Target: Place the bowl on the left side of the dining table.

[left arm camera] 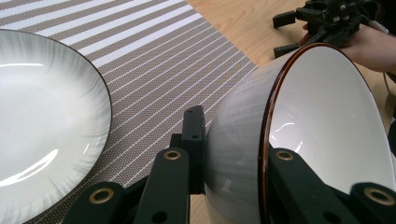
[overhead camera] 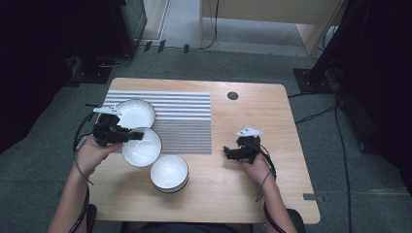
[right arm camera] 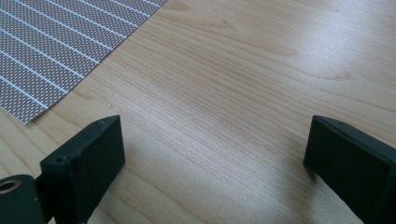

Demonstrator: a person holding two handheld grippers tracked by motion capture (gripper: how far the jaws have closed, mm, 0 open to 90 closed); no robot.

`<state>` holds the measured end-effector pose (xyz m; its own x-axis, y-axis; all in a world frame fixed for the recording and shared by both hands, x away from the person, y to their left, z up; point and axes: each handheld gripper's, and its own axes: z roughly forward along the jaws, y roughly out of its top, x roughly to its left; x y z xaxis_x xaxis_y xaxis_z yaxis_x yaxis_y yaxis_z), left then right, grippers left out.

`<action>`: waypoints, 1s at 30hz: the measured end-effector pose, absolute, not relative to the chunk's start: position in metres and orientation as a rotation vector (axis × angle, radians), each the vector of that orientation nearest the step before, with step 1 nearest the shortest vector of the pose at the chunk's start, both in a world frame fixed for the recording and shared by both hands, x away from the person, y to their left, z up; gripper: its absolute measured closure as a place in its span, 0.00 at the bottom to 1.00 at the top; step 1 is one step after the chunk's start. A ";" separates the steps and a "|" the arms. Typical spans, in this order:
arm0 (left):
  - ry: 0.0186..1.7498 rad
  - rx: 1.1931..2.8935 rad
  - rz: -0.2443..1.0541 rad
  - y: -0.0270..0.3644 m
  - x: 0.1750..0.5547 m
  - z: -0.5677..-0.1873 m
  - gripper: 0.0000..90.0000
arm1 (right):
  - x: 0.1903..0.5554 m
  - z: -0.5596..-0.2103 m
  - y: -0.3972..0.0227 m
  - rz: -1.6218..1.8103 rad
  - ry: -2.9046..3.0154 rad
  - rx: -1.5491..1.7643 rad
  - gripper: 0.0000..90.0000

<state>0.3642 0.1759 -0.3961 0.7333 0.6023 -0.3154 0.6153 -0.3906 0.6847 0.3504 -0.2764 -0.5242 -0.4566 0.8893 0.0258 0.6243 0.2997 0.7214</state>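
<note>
Over mat edge (overhead camera: 184, 152): left tool (overhead camera: 137, 136) clamps bowl (overhead camera: 142, 147) rim.

Bare wooden table (overhead camera: 243, 189) right of striped placemat (overhead camera: 187, 121) gives passage; three white bowls (overhead camera: 169, 172) crowd left side.

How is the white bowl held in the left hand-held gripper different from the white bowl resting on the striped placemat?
The gripped white bowl is tilted on edge, clamped at its rim by the left hand-held gripper; the white bowl on the striped placemat sits upright, untouched. The gripped bowl shows a brown rim; the other's looks darker. Both are glossy white inside.
</note>
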 end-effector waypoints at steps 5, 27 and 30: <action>0.939 2.092 -0.017 0.180 0.367 -0.399 0.86 | 0.350 -0.524 -0.276 0.956 2.194 1.356 0.05; 0.973 2.104 -0.013 0.182 0.378 -0.412 0.86 | 0.350 -0.524 -0.276 0.956 2.194 1.356 0.05; 0.982 2.105 -0.010 0.183 0.379 -0.413 0.86 | 0.350 -0.524 -0.276 0.956 2.194 1.356 0.05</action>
